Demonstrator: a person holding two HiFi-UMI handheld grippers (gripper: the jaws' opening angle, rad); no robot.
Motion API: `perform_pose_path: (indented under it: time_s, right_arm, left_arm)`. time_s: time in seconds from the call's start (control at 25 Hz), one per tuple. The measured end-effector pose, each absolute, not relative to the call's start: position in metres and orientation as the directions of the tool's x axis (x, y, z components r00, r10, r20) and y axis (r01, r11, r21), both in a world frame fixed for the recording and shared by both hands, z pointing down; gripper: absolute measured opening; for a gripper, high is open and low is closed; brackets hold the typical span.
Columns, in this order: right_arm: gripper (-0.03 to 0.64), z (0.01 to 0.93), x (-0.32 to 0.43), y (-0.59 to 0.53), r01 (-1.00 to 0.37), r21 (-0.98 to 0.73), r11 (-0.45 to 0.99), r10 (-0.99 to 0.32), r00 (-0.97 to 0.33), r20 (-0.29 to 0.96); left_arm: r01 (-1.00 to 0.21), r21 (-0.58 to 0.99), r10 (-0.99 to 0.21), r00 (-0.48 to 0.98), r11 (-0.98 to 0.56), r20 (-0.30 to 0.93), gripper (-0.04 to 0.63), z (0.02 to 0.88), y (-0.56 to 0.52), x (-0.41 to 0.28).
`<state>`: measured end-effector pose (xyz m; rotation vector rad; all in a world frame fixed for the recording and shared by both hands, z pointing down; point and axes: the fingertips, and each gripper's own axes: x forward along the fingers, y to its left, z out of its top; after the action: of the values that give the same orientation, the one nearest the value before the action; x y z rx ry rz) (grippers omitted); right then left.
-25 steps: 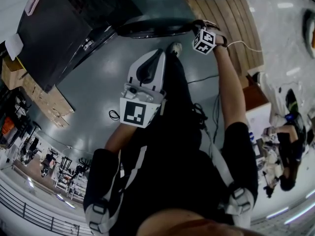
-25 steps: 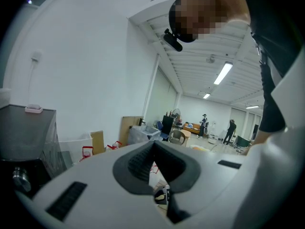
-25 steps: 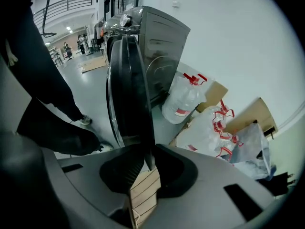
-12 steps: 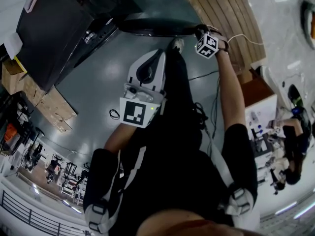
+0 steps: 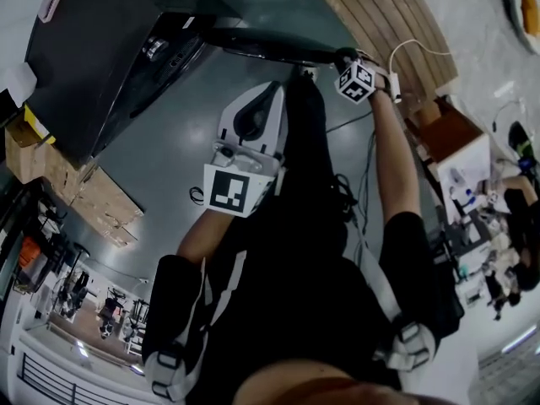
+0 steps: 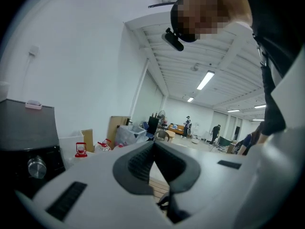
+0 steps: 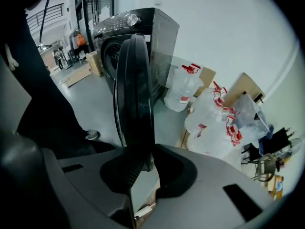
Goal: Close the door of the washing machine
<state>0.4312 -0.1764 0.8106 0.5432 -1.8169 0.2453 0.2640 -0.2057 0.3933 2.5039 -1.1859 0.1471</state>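
1. The washing machine (image 5: 93, 57) is a black box at the upper left of the head view. Its round door (image 5: 270, 47) stands open and shows edge-on as a thin dark band running from the machine's front corner toward the right gripper (image 5: 344, 59).
2. In the right gripper view the door (image 7: 136, 89) is a black disc with a bright rim. Its lower edge sits between the two pads, which are narrowed onto it and hold it.
3. The left gripper (image 5: 268, 99) hangs over the person's dark trouser leg, its tips together with nothing between them.
4. The grey floor (image 5: 169, 142) between the door and the machine's front is open.
5. Cardboard boxes (image 5: 93, 192) lie beside the machine at the left.
6. Wooden planks (image 5: 388, 15) border the floor beyond the door's free edge, and clear water jugs (image 7: 209, 123) stand behind the door.
7. Compared with a second ago, the door's band makes a narrower angle with the machine's front, and the right gripper has gone with it, still on the rim. The left gripper looks much the same.
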Motion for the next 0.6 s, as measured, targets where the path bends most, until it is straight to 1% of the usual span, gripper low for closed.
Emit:
perform_pose_path:
  time_s: [0.24, 0.44, 0.6]
  right_arm:
    - [0.063, 0.81, 0.412, -0.118, -0.6, 0.1, 0.794, -0.267, -0.195, 0.944]
    - [0.06, 0.813, 0.386, -0.069, -0.674, 0.101, 0.732, -0.292, -0.176, 0.94]
    - [0.06, 0.818, 0.362, -0.032, -0.74, 0.081, 0.667, -0.286, -0.155, 0.946]
  left_arm:
    - [-0.719, 0.262, -0.689, 0.694, -0.644, 0.209, 0.006, 0.39, -0.155, 0.233]
    - [-0.678, 0.254, -0.653, 0.734, -0.69, 0.187, 0.006, 0.388, -0.112, 0.199]
    - [-0.644, 0.251, -0.619, 0.765, -0.723, 0.178, 0.006, 0.385, -0.082, 0.174]
